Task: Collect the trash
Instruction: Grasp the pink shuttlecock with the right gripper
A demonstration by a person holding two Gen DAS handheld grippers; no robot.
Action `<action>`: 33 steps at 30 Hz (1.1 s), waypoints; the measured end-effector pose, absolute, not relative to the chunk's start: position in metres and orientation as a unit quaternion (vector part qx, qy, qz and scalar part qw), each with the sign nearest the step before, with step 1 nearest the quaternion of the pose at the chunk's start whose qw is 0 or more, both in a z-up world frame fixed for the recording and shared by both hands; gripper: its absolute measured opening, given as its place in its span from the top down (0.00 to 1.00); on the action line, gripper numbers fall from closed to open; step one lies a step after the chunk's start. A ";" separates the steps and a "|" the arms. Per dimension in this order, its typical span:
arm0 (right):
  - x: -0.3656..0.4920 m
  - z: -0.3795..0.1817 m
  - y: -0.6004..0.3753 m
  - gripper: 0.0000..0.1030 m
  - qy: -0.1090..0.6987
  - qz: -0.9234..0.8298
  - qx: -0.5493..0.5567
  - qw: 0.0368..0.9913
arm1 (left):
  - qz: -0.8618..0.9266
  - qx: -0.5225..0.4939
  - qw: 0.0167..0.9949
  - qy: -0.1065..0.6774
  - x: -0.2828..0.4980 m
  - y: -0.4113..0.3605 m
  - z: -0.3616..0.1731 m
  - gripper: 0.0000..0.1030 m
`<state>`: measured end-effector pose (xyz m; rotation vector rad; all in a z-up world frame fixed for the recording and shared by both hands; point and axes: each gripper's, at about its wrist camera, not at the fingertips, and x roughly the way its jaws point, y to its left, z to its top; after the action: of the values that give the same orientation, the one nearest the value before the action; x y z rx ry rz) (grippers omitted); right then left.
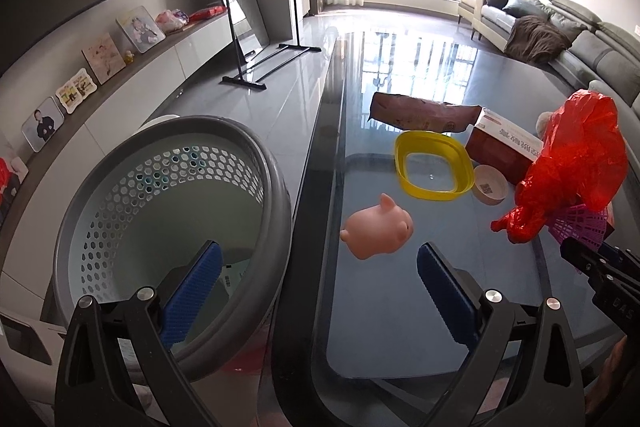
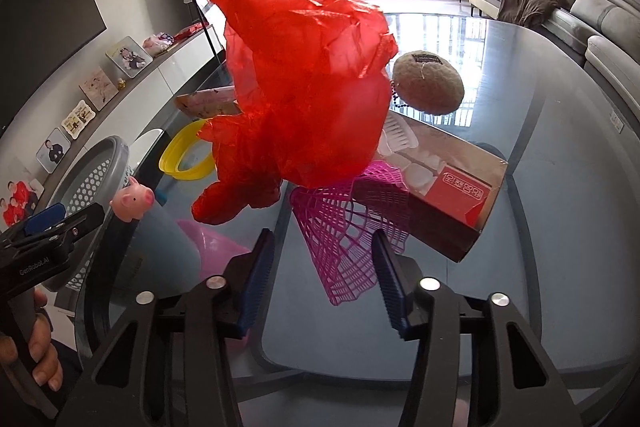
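Sitting to the left of the glass counter (image 1: pixel 400 307) is the gray trash bin (image 1: pixel 168 219), with some paper scraps already inside. The left claw (image 1: pixel 320 291) is wide open and holds nothing. Right of the bin lie a pink pig toy (image 1: pixel 378 227), a yellow ring (image 1: pixel 434 167) and a brown packet (image 1: pixel 424 115). Farther right from the bin sits a red plastic bag (image 2: pixel 304 99) on a pink net (image 2: pixel 348 243) by a box (image 2: pixel 452 187). The right claw (image 2: pixel 322 283) is open, empty, near the net. Most trash is left.
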<state>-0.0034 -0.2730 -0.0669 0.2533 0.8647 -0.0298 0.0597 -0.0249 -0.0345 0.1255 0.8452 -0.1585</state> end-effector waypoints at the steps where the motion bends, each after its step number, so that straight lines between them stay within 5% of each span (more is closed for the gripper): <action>1: -0.003 -0.067 -0.273 0.60 0.419 -0.013 0.122 0.900 | -0.076 0.062 0.908 0.408 0.060 -0.025 -0.035 0.07; 9: 0.004 -0.069 -0.270 0.69 0.419 -0.011 0.122 0.900 | -0.080 0.061 0.907 0.410 0.063 -0.029 -0.037 0.07; 17: 0.004 -0.069 -0.267 0.93 0.419 -0.006 0.117 0.901 | -0.077 0.050 0.906 0.414 0.071 -0.028 -0.040 0.07; 33: -0.017 -0.060 -0.264 0.95 0.408 0.017 0.122 0.905 | -0.072 0.059 0.902 0.421 0.082 -0.048 -0.052 0.07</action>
<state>-0.0175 -0.2640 -0.0604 0.2524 0.8428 0.0358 0.0819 -0.0484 -0.0516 0.1216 0.8710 -0.1497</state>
